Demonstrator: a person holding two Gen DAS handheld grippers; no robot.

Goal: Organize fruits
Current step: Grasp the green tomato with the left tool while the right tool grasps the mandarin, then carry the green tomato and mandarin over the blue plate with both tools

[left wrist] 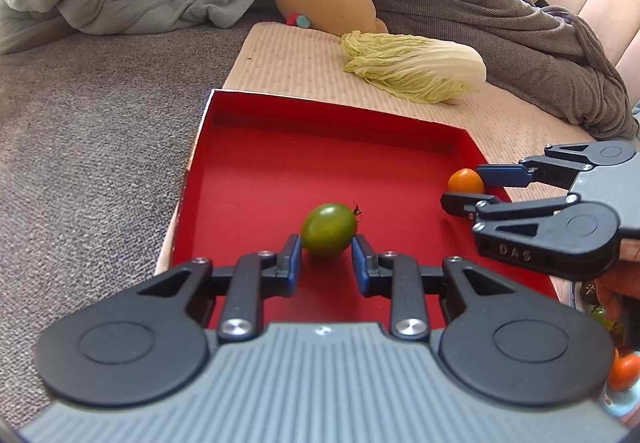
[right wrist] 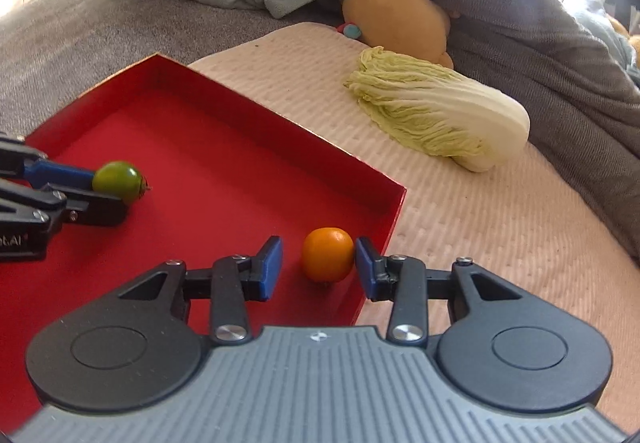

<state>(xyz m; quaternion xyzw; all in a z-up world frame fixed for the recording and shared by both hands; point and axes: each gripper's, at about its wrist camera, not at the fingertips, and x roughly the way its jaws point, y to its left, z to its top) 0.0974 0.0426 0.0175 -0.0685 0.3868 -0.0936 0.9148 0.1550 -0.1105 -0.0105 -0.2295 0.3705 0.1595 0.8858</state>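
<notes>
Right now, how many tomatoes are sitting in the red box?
2. The green tomato lies mid-box between the open left gripper's fingers; the orange tomato sits by the red box's right wall, between the right gripper's fingers. None seem hidden inside.

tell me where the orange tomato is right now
The orange tomato sits in the red tray, near its right wall, between the open right gripper's fingers.

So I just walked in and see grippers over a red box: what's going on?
A person with two handheld grippers is sorting small fruits in the red box. The left gripper has open jaws around a green tomato; the right gripper has open jaws around an orange tomato. Both fruits rest on the box floor.
</notes>
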